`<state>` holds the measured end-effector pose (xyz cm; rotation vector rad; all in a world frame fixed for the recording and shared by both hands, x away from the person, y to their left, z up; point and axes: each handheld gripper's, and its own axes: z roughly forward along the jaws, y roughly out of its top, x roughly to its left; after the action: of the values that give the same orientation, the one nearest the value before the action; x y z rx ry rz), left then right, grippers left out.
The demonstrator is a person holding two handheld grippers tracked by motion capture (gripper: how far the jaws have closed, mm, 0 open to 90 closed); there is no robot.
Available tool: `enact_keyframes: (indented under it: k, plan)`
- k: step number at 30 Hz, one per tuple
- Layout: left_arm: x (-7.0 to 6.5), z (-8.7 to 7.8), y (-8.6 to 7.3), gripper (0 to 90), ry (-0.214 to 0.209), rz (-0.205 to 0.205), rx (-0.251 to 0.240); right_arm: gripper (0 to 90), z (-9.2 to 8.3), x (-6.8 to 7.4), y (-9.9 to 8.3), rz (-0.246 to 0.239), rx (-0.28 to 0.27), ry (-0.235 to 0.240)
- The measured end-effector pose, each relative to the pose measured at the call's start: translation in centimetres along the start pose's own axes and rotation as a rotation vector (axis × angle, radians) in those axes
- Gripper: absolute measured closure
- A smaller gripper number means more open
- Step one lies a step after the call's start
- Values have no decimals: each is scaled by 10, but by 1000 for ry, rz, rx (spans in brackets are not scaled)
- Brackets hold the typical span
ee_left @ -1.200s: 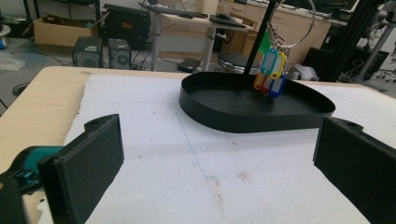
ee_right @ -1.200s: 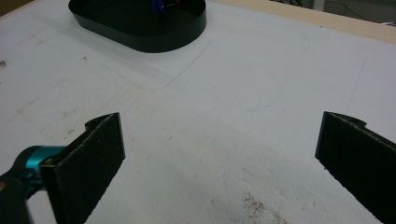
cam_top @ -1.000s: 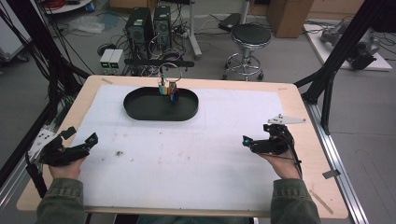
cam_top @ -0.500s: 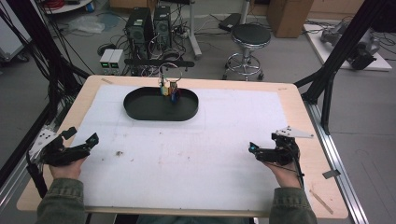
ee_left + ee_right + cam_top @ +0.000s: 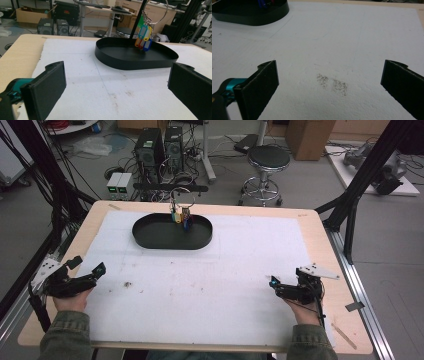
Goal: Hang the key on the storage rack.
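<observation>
A black oval tray [image 5: 172,244] sits at the far middle of the white foam sheet [image 5: 225,265]. Over the tray hangs a metal ring with several coloured key tags [image 5: 181,215], held by a thin black stand. In the left gripper view the key tags [image 5: 143,37] dangle above the tray [image 5: 135,63]. My left gripper [image 5: 88,265] rests open at the near left, nothing between its jaws. My right gripper [image 5: 286,279] stands open at the near right, low over bare foam. The left gripper [image 5: 117,92] faces the tray; the right gripper [image 5: 329,87] has the tray [image 5: 249,17] far off at upper left.
A dark smudge [image 5: 333,84] marks the foam ahead of the right jaws, and a small speck [image 5: 127,283] lies near the left hand. Bare wooden table edge [image 5: 345,320] frames the sheet. Beyond the table stand a stool [image 5: 267,157] and computer towers [image 5: 160,145].
The right gripper has drawn back toward the near edge of the table. The left gripper has barely shifted. Both stay open.
</observation>
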<state>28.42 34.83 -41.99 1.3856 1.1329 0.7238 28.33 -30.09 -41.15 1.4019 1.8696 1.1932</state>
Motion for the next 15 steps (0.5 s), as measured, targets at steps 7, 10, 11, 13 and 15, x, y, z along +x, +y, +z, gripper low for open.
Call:
enact_keyframes:
  k: [7,10,11,13,15]
  plan:
    - [0,1,0,22,-5,-4,4,4,-8,2,-3,-7,-74,-62]
    - [0,1,0,22,-9,-7,3,4,-9,3,-5,-19,-87,-84]
    - [0,1,-1,22,-11,-7,3,4,-10,3,-5,-33,-101,-99]
    - [0,2,-1,22,-13,-7,5,4,-12,5,-5,-22,-124,-111]
    - [0,2,-1,22,-15,-10,5,4,-13,6,-5,-19,-160,-137]
